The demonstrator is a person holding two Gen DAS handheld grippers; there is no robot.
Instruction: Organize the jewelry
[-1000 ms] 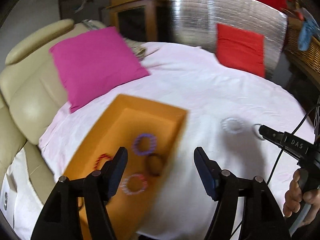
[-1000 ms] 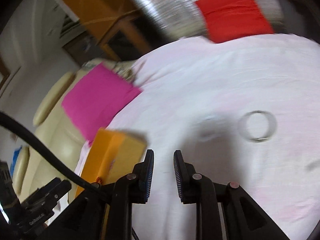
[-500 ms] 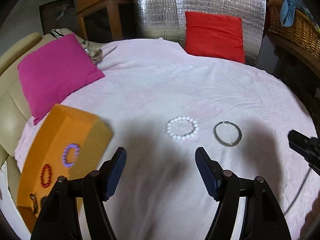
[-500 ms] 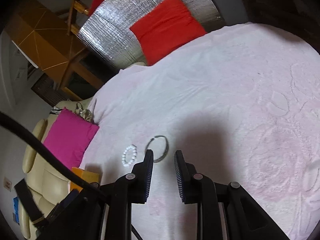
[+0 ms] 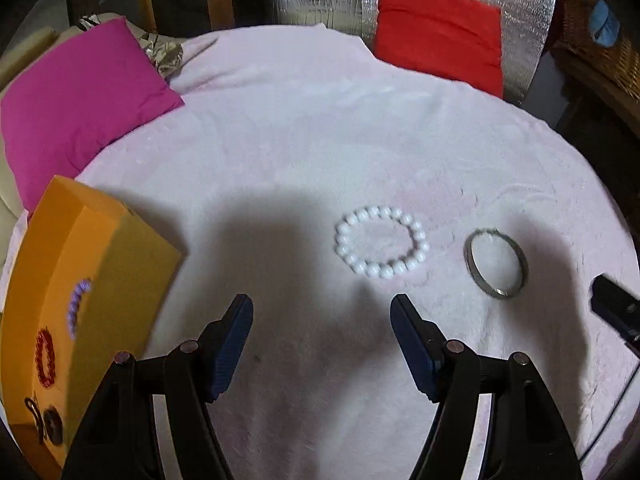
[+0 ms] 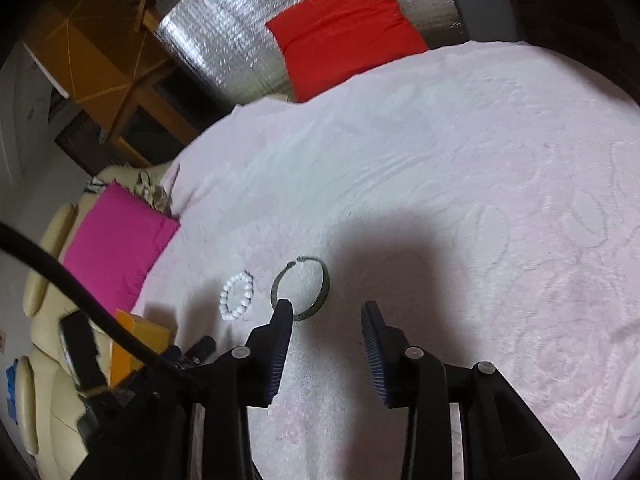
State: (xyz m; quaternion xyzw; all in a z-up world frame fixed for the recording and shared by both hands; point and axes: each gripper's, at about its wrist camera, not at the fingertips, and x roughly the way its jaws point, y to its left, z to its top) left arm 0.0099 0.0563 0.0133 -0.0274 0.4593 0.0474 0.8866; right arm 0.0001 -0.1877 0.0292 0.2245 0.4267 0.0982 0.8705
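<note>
A white bead bracelet (image 5: 381, 241) (image 6: 237, 296) and a thin metal bangle (image 5: 496, 263) (image 6: 301, 288) lie side by side on the pale pink cloth. My left gripper (image 5: 322, 310) hovers open just short of the bead bracelet, nothing between its pads. My right gripper (image 6: 326, 312) is opening with nothing between its jaws; its left fingertip sits over the bangle's near rim. At the left, the orange tray (image 5: 116, 256) (image 6: 138, 330) holds a purple bracelet (image 5: 77, 306), a red bracelet (image 5: 44, 356) and a dark one (image 5: 46, 420).
A magenta cushion (image 5: 76, 108) lies on the cream sofa at the left, a red cushion (image 5: 440, 32) leans on a silver foil panel at the back. Wooden furniture stands behind. The right gripper's tip (image 5: 616, 308) shows at the left view's right edge. A wicker basket (image 5: 600, 56) stands far right.
Both grippers swung away from the tray toward the white bracelet and the bangle, which now look closer. The right gripper's jaws, nearly shut before, have parted.
</note>
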